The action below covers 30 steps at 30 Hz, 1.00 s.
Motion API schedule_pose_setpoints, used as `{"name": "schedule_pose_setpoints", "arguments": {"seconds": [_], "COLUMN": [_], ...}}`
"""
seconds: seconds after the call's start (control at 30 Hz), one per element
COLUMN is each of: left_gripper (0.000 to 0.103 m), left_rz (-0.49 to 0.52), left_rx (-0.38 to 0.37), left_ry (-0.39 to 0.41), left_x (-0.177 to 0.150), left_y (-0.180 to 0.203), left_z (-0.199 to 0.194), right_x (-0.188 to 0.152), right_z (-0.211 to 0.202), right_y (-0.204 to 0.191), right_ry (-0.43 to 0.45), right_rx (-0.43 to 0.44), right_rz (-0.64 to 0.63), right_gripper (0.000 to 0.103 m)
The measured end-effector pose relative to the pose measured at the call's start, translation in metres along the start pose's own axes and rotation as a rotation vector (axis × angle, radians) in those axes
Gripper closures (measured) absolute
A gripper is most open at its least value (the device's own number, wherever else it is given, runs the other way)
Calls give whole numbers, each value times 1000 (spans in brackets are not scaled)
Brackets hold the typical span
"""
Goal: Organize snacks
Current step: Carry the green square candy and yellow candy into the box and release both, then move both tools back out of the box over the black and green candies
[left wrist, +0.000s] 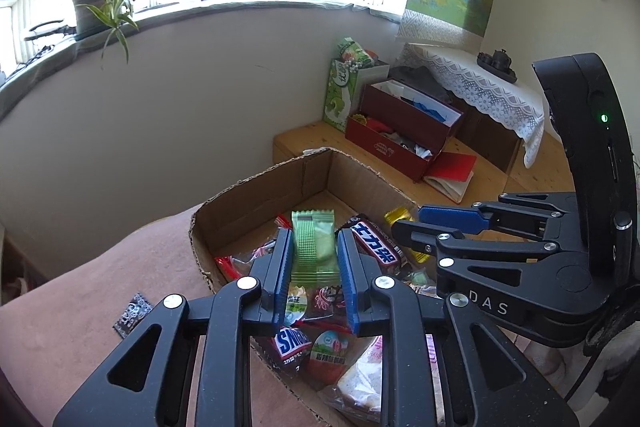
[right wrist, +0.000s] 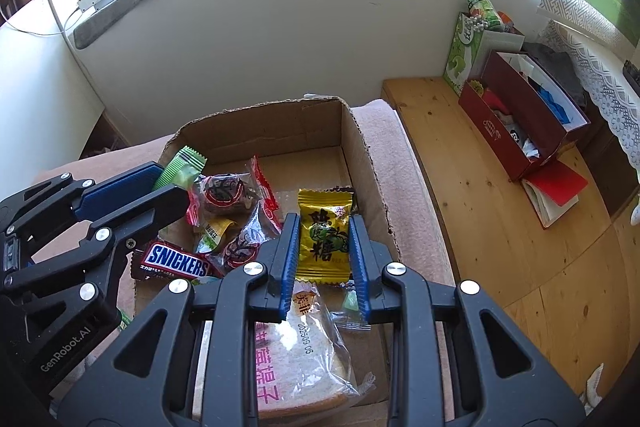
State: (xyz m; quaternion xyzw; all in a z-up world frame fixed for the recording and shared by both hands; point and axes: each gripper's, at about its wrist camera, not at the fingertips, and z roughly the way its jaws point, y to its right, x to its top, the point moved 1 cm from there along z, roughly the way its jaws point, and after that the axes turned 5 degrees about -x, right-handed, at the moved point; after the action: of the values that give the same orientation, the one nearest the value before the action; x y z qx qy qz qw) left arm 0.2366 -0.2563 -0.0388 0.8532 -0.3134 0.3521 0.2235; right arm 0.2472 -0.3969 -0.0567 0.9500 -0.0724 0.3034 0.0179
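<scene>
Snacks were mostly gathered in the cardboard box (right wrist: 360, 147), and two more hung over it, one in each gripper. At the left gripper (left wrist: 314, 259) the blue pads pinched a green wafer packet (left wrist: 312, 243) by its sides, the jaws nearly closed on it. The right gripper (right wrist: 325, 251) gripped a yellow candy packet (right wrist: 323, 239) the same way, between narrow jaws. Both tools pointed steeply down into the box, side by side, the left one showing at the left edge of the right wrist view. Below them lay a Snickers bar (right wrist: 176, 261), red-wrapped sweets (right wrist: 228, 195) and a bagged slice of bread (right wrist: 304, 355). By my reading the sorting was well along: these two pieces remained to be dropped in, and one small dark packet (left wrist: 132, 313) lay outside on the pink cloth (left wrist: 100, 267).
</scene>
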Motion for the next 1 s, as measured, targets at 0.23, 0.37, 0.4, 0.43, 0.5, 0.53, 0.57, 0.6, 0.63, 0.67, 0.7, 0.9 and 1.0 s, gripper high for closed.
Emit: {"name": "schedule_pose_setpoints", "arguments": {"seconds": [0.23, 0.37, 0.4, 0.43, 0.5, 0.53, 0.57, 0.6, 0.63, 0.67, 0.7, 0.9, 1.0], "left_gripper": [66, 56, 56, 55, 51, 50, 50, 50, 50, 49, 48, 46, 46], "left_rz": [-7, -16, -18, -18, -17, -17, -16, -16, -18, -20, -20, -20, -20], "left_rx": [3, 9, 8, 9, 9, 8, 8, 8, 6, 4, 5, 5, 8], "left_ry": [1, 9, 8, 10, 15, 16, 17, 18, 20, 22, 25, 37, 42], "left_x": [0, 0, 0, 0, 0, -1, -1, 0, 0, -1, -1, -3, -4], "left_y": [-2, -5, -6, -7, -7, -7, -8, -8, -8, -9, -10, -12, -14], "left_z": [-1, -4, -4, -5, -7, -8, -9, -10, -11, -12, -13, -22, -27], "right_x": [1, 1, 0, 0, 0, -1, -1, -1, -1, -1, -2, -5, -8], "right_z": [-3, -5, -5, -5, -7, -8, -10, -11, -13, -14, -16, -27, -33], "right_y": [-1, 0, 0, 0, 0, 0, 0, -1, -1, -1, -2, -1, -4], "right_ry": [10, 11, 9, 8, 13, 21, 27, 31, 35, 39, 43, 65, 72], "right_rx": [-14, -29, -33, -36, -43, -49, -55, -58, -64, -71, -76, -90, -85], "right_rz": [2, 0, 0, 0, 1, 1, 1, 1, 0, 0, -1, 8, 10], "right_gripper": [56, 51, 51, 50, 40, 34, 31, 30, 29, 28, 28, 26, 26]}}
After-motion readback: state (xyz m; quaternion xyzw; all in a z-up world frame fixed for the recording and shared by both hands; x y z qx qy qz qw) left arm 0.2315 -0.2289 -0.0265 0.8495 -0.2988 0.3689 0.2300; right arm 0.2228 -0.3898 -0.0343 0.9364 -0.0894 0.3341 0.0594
